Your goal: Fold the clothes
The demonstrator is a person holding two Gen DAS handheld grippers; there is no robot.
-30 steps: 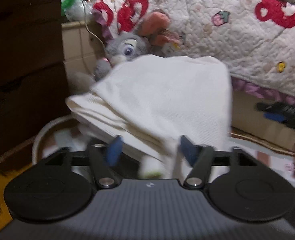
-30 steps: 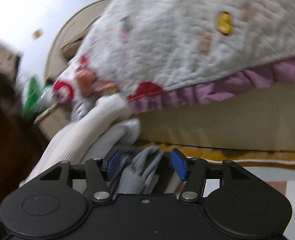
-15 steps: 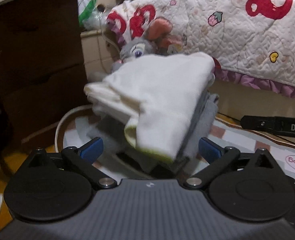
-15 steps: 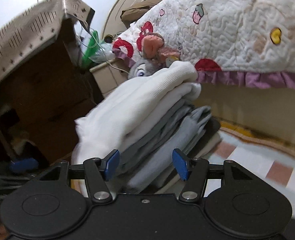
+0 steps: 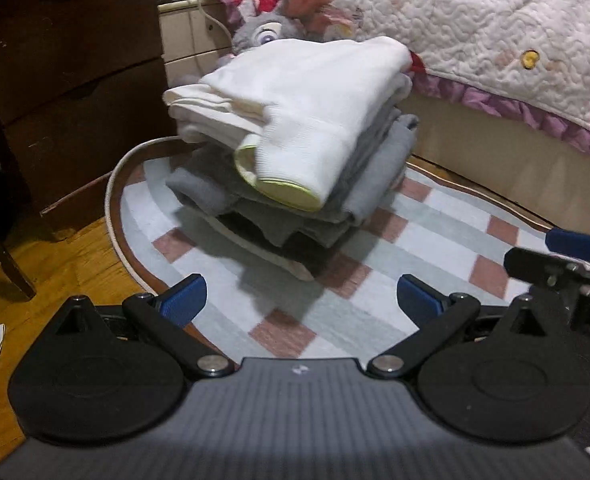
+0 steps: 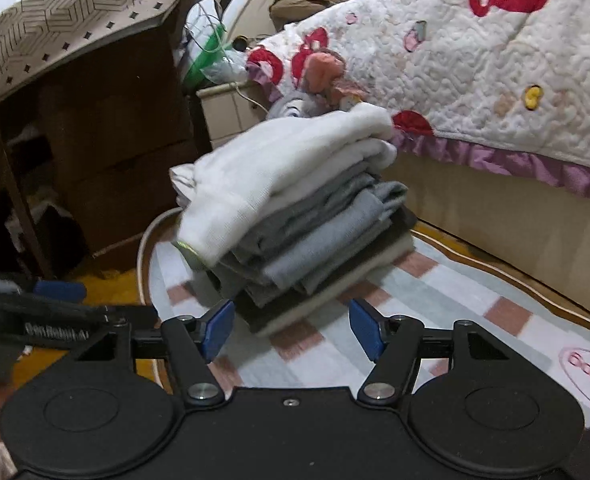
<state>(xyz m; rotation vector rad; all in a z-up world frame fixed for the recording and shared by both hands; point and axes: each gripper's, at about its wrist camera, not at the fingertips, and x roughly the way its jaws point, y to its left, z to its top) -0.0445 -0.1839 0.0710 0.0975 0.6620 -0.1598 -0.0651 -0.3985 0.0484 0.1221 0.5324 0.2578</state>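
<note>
Now backing away from the folded cream knit garment (image 5: pixel 315 120) topping the grey folded clothes pile (image 6: pixel 315 252) on the checked rug (image 5: pixel 435 240), left gripper (image 5: pixel 301 298) and right gripper (image 6: pixel 291 326) both spread wide, empty (released half a second ago), suggesting this fold being finished.

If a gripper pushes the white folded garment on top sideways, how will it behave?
The white garment probably slides and unfolds: it is soft knit and its cuff already overhangs the grey clothes. It looks light. The leaning stack may shift with it.

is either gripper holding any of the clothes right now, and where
Nothing is held. The left gripper and right gripper are both open, apart from the stack of folded clothes on the rug.
</note>
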